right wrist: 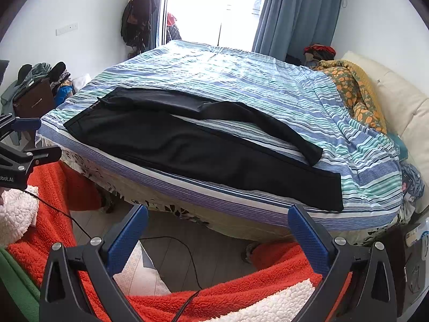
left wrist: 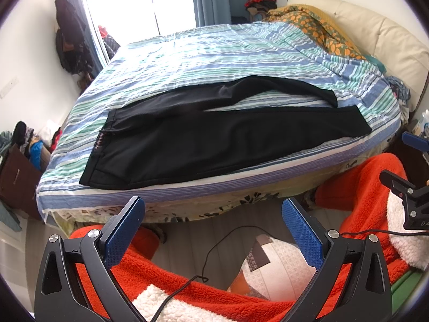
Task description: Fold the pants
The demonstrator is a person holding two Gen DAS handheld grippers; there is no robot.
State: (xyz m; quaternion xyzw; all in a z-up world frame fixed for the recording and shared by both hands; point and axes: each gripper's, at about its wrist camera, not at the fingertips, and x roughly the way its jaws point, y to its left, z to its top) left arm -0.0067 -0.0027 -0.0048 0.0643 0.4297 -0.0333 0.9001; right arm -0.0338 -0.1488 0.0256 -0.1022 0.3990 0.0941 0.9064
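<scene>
Black pants (left wrist: 214, 136) spread flat along near bed (left wrist: 187, 53) edge, within reach; both grippers' fingers (left wrist: 123, 230) wide, empty.

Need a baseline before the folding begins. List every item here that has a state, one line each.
pants: unfolded, spread flat on the bed, legs splayed apart
left gripper: open, empty, held short of the bed
right gripper: open, empty, held short of the bed
striped bedcover: spread over the bed, slightly wrinkled
orange-patterned quilt: bunched at the headboard
curtains: drawn open
</scene>
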